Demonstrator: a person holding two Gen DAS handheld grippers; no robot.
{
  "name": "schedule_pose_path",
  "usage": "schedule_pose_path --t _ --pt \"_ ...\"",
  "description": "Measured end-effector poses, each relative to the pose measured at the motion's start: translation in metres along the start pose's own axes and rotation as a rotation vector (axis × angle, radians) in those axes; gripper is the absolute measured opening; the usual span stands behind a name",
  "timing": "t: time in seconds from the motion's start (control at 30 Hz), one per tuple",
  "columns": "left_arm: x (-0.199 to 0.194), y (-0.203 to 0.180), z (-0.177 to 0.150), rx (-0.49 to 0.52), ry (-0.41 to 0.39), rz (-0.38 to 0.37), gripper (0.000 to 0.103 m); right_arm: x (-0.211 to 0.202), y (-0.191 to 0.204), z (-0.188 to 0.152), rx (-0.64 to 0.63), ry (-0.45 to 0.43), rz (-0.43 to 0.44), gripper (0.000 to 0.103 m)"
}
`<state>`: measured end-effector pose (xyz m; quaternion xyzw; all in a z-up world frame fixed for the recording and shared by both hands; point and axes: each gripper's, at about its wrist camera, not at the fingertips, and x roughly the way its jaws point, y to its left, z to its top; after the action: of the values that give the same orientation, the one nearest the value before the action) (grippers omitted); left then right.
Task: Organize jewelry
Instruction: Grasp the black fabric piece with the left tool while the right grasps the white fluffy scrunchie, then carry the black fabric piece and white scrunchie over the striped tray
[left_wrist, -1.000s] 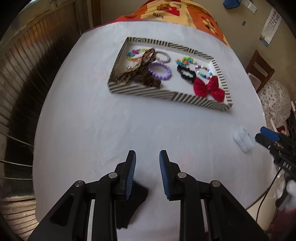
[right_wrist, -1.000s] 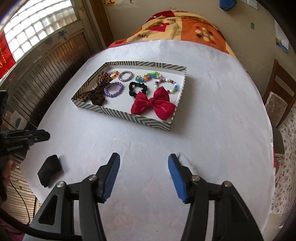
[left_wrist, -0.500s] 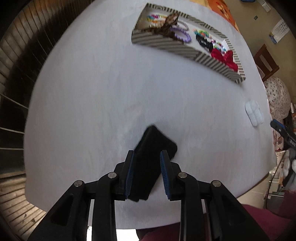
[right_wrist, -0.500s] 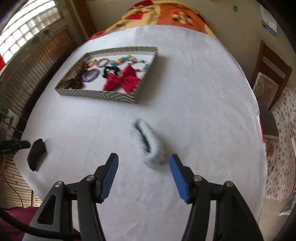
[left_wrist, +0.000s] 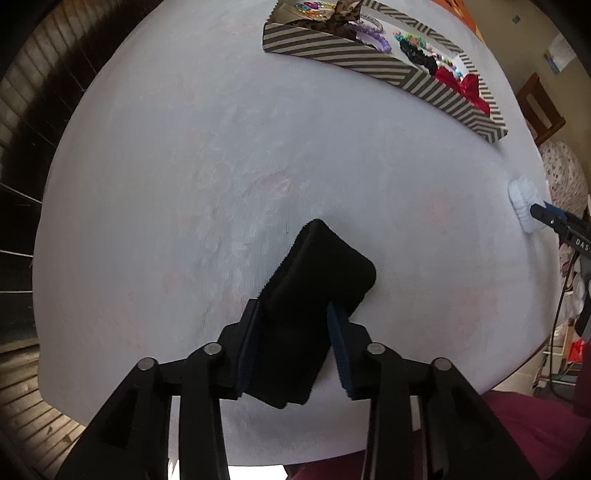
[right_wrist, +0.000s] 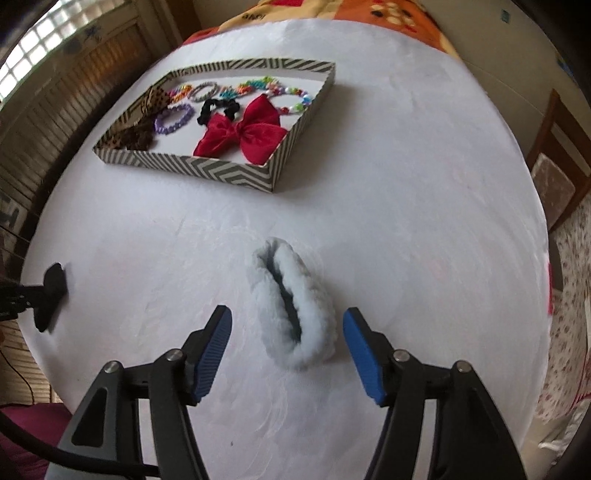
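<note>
A black fuzzy hair band (left_wrist: 310, 295) lies on the white table, and my left gripper (left_wrist: 291, 347) has its jaws around its near end, touching both sides. It also shows in the right wrist view (right_wrist: 51, 291) at the far left. A white fluffy scrunchie (right_wrist: 295, 310) lies on the table just ahead of my open right gripper (right_wrist: 288, 343), partly between the fingertips. It also shows in the left wrist view (left_wrist: 522, 203). The striped tray (right_wrist: 221, 173) holds a red bow (right_wrist: 243, 133), a leopard bow (right_wrist: 144, 122), a purple bracelet (right_wrist: 173, 118), a black scrunchie (right_wrist: 218, 109) and bead bracelets.
The round white table's near edge (left_wrist: 258, 454) lies close under my left gripper. A wooden chair (right_wrist: 557, 173) stands at the right. A patterned orange cloth (right_wrist: 332, 14) lies beyond the table. Slatted shutters (right_wrist: 55, 107) are at the left.
Both grippers have moved forward and down. The black band now sits between the left jaws, and the white scrunchie has come close to the right fingertips.
</note>
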<state>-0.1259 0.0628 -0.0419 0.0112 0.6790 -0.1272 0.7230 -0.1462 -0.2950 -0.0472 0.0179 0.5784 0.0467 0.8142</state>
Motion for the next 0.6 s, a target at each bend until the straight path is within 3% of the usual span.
schedule_pose_path --t 0.07,0.1,0.13,0.23,0.27,0.3,0.6 --pt "0.0 0.002 -0.001 -0.009 -0.009 -0.008 0.03 0.006 0.002 0.0 -0.017 0.015 0.011 0.066" --pt "0.0 0.002 -0.002 -0.009 -0.014 -0.01 0.03 0.008 0.003 0.0 -0.022 0.016 0.015 0.06" --pt "0.0 0.002 -0.003 -0.007 -0.017 -0.011 0.03 0.011 0.004 0.0 -0.028 0.016 -0.001 0.047" --pt "-0.003 0.002 -0.006 0.01 -0.035 -0.009 0.015 0.009 0.005 -0.001 -0.047 -0.001 -0.011 0.027" --pt "-0.003 0.001 -0.005 0.013 -0.036 -0.006 0.005 0.008 0.005 0.0 -0.044 -0.003 0.002 0.026" --pt "-0.005 0.0 -0.004 0.014 -0.035 -0.012 0.003 0.006 0.006 0.001 -0.048 -0.007 -0.002 0.025" --pt "-0.033 -0.003 0.011 0.025 -0.123 -0.026 0.001 -0.028 0.018 0.017 -0.048 -0.096 0.052 0.025"
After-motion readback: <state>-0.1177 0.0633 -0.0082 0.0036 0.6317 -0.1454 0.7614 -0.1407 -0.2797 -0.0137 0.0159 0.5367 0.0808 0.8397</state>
